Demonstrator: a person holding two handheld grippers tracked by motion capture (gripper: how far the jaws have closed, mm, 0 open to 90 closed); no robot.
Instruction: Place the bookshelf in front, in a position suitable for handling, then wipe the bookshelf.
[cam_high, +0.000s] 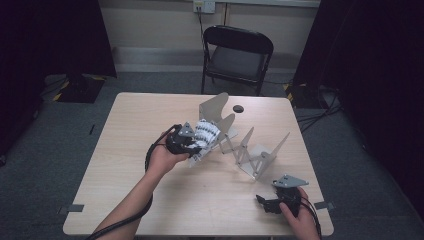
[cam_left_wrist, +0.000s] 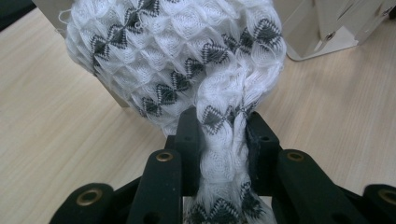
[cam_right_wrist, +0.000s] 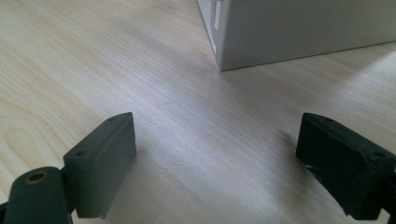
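On the table (cam_high: 150, 200), the folding rack (cam_high: 250, 147) stands mid-way — my left gripper (cam_high: 197, 142) at its left end, my right gripper (cam_high: 265, 202) near its right, closer to me.

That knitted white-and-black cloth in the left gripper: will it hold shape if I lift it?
Probably not. The knitted cloth bunches and narrows where the left gripper pinches it, so it looks soft and floppy. It likely weighs little and may snag on the folding rack beside it.

A pale wooden counter (cam_high: 150, 190) carries a grey folding rack (cam_high: 250, 147) at its middle and a dark disc (cam_high: 238, 108) at the far edge.
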